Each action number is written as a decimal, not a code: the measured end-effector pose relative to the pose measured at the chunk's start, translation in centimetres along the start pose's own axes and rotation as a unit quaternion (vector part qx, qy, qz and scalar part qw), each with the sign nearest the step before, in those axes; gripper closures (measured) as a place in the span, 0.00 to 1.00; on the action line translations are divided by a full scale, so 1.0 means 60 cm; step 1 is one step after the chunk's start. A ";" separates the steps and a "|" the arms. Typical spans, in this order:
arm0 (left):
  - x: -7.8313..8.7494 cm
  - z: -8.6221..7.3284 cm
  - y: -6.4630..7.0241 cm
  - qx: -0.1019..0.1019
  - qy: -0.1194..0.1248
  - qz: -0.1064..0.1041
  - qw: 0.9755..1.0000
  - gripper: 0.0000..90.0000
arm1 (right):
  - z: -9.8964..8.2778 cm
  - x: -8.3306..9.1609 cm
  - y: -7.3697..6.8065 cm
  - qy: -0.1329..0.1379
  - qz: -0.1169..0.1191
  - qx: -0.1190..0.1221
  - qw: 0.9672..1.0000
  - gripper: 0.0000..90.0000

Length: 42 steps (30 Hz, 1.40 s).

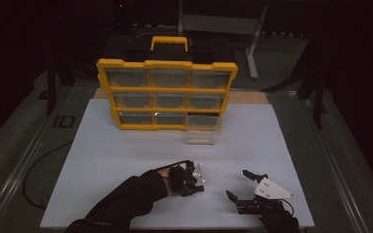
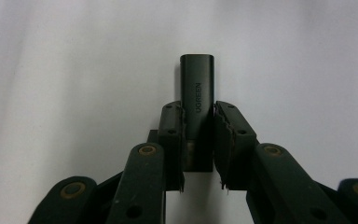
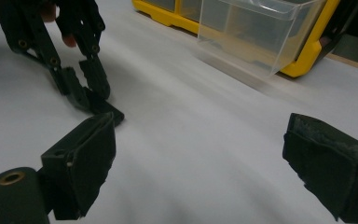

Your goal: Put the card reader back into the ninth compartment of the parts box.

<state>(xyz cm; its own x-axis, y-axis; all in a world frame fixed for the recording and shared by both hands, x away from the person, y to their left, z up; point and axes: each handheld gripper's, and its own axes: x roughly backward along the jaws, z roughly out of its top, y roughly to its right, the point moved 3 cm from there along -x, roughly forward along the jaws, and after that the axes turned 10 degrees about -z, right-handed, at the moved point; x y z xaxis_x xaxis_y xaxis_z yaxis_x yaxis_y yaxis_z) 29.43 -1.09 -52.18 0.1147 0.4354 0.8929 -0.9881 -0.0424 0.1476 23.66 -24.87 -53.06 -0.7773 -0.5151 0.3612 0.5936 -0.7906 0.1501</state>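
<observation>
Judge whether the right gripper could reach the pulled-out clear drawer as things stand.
Probably yes. The right gripper stands open and holds nothing, and bare white table lies between it and the clear drawer. The left gripper, shut on the black adapter, sits off to one side.

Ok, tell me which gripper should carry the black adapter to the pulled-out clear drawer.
Left, probably. The left gripper is already shut on the black adapter on the white table. The right gripper hangs open, holding nothing, though the clear drawer lies ahead of both.

My sleeve (image 1: 126, 199) is black; my grippers' black jaws carry brass-ringed pivots, and the right gripper (image 1: 237, 184) wears a grey plate.
</observation>
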 end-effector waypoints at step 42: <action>0.122 0.039 -0.040 0.003 0.055 0.024 0.998 0.83 | 0.000 0.000 0.000 0.001 0.000 0.000 1.000 0.11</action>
<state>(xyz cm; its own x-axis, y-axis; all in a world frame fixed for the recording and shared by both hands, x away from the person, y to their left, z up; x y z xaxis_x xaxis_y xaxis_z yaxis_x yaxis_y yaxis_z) 32.89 0.11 -44.98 0.0556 0.5291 0.8468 -0.9915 -0.0710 0.1095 23.65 -24.89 -53.03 -0.7782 -0.5155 0.3587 0.5932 -0.7909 0.1502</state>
